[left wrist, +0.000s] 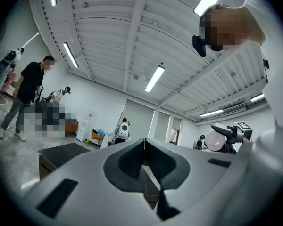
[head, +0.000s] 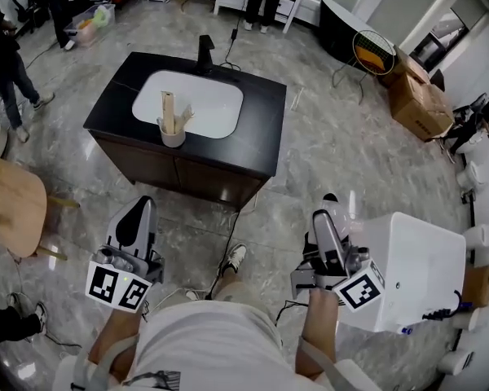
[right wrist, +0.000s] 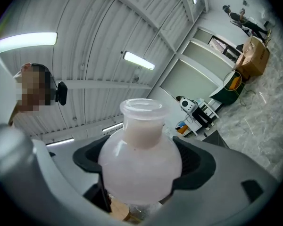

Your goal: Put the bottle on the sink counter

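Observation:
The bottle [right wrist: 140, 160], round-bellied, milky pink-white, with a short open neck, sits between the jaws of my right gripper [head: 331, 215], which is shut on it. In the head view the bottle [head: 343, 215] shows low at the right, over the floor and well short of the black sink counter [head: 262, 137] with its white basin [head: 202, 100]. My left gripper [head: 137, 210] is held low at the left, also short of the counter; its jaws [left wrist: 144, 144] are shut together with nothing between them.
A black faucet [head: 205, 53] stands behind the basin, and a cup of wooden sticks [head: 173, 129] stands at the counter's front edge. A white box-like unit [head: 411, 267] is close on my right, a wooden stool [head: 12, 206] on my left. Cardboard boxes [head: 420, 100] and people stand farther off.

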Demonstrator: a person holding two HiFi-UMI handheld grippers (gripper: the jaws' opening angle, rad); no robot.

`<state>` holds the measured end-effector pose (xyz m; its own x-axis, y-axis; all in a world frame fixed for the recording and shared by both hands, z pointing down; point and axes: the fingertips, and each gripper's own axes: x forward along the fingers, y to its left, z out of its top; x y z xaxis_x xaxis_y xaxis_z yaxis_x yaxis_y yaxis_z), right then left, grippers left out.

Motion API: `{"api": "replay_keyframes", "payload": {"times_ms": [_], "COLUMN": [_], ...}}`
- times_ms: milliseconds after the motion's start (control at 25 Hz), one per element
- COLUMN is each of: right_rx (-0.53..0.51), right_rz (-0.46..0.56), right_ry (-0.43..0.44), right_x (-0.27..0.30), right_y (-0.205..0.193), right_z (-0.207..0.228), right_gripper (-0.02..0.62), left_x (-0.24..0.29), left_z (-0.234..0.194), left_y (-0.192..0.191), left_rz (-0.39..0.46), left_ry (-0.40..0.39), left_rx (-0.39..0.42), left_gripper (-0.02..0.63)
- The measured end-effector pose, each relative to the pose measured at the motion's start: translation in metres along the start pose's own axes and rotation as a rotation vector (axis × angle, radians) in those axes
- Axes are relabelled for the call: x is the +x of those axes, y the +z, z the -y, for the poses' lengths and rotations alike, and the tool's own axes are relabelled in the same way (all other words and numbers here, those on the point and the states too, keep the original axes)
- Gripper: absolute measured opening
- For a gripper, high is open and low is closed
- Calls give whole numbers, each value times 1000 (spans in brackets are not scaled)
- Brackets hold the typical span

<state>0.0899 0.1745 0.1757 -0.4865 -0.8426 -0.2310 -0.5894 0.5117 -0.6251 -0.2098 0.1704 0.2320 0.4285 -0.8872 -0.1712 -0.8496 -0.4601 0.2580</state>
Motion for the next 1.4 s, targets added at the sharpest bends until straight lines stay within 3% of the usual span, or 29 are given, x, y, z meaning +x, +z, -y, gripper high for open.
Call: {"api": "replay_keyframes", "payload": {"times_ms": [360,600,960,1160,1400], "right_rx": [18,39,72,49,61], "right_rz": [-100,-178,-218,-223,-204], "right_ry": [54,118,97,72,-22], "right_x": [81,124,156,175,188], "right_y": [56,72,69,60,34], "right_z": [101,150,186,192,203], "right_gripper": [416,416,416,416,416], "left_x": [123,186,236,256,275], "left_z": [9,19,9,-14,-38], "left_y": [-21,-37,-53,-74,-88], "left_rz": [-13,-5,-28,-77,-129], "left_ry": [86,139,122,91,7], "left_rx": [-4,-3,-8,-53,-79], "left_gripper": [15,15,15,15,15]}}
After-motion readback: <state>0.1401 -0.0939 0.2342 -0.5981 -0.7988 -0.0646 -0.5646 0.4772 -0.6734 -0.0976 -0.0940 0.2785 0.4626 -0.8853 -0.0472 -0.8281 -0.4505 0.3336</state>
